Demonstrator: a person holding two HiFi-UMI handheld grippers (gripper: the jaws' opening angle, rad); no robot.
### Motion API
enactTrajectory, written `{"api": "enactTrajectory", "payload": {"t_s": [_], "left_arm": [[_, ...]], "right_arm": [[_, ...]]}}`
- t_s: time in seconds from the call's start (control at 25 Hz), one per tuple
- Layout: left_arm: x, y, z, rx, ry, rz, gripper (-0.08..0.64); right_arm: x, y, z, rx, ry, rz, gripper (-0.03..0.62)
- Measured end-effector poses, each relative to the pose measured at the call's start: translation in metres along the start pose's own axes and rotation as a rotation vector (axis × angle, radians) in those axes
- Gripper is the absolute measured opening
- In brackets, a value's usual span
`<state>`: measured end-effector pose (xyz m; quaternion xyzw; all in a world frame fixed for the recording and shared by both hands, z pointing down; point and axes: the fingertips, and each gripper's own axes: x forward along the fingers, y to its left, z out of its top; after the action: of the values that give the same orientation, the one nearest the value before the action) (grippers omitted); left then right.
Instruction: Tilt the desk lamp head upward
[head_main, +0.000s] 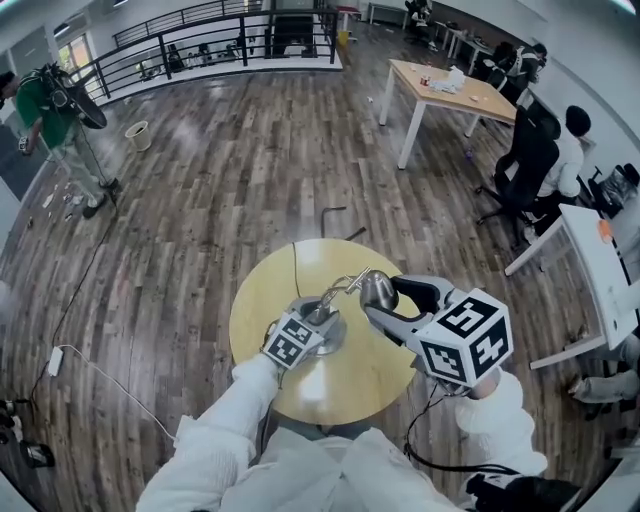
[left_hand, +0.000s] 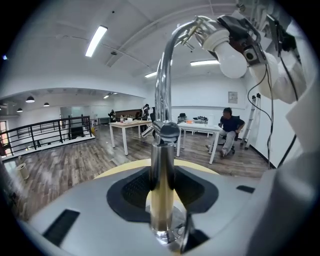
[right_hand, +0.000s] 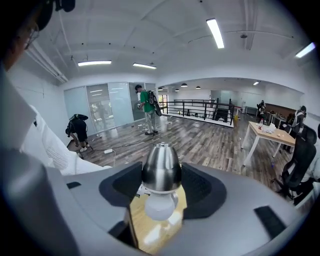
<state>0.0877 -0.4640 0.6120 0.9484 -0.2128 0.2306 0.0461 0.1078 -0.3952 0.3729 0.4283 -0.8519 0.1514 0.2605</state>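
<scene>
left gripper angled down, clamped on upright chrome lamp post | right gripper pinching chrome bell-shaped lamp head | round yellow table | wood-plank floor

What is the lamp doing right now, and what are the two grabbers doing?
lamp head: held at its sides, bulb end facing down
bulb: looks unlit
lamp post: upright, clamped
left gripper: shut on lamp post
right gripper: shut on lamp head
</scene>
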Motion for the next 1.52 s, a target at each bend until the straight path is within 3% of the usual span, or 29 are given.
{"api": "enactTrajectory", "payload": {"t_s": [0.32,0.64,0.76,0.92,1.0,1.12,1.2,1.28,1.36,1.44,1.52], "left_arm": [[-0.001,0.001,-0.003,0.013,-0.003,-0.013,0.138],[-0.001,-0.001,-0.002,-0.003,-0.037,0.000,0.140],[-0.004,-0.004,-0.001,-0.041,-0.047,-0.009,0.139],[-0.020,-0.006,0.005,-0.122,-0.105,-0.042,0.141],[-0.040,-0.002,0.008,-0.195,-0.173,-0.043,0.141],[-0.076,0.011,0.004,-0.330,-0.267,0.011,0.141],[-0.097,0.022,-0.004,-0.407,-0.302,0.085,0.141],[-0.111,0.027,-0.019,-0.442,-0.294,0.171,0.138],[-0.118,0.027,-0.035,-0.453,-0.248,0.250,0.129],[-0.119,0.023,-0.049,-0.472,-0.193,0.309,0.051],[-0.114,0.013,-0.058,-0.495,-0.150,0.335,0.003]], "right_arm": [[0.022,0.003,0.029,-0.024,0.082,0.015,0.259],[0.023,0.002,0.031,0.017,0.005,0.092,0.261],[0.018,-0.002,0.032,0.112,-0.075,0.162,0.261],[-0.019,-0.032,0.049,0.353,-0.319,0.210,0.261],[-0.039,-0.064,0.046,0.476,-0.433,0.132,0.260],[-0.057,-0.131,-0.003,0.636,-0.497,-0.157,0.259],[-0.054,-0.167,-0.057,0.688,-0.467,-0.344,0.259],[-0.033,-0.178,-0.122,0.709,-0.368,-0.457,0.259],[0.004,-0.164,-0.183,0.728,-0.236,-0.479,0.259],[0.044,-0.134,-0.224,0.739,-0.132,-0.444,0.245],[0.080,-0.101,-0.248,0.732,-0.052,-0.405,0.138]]}}
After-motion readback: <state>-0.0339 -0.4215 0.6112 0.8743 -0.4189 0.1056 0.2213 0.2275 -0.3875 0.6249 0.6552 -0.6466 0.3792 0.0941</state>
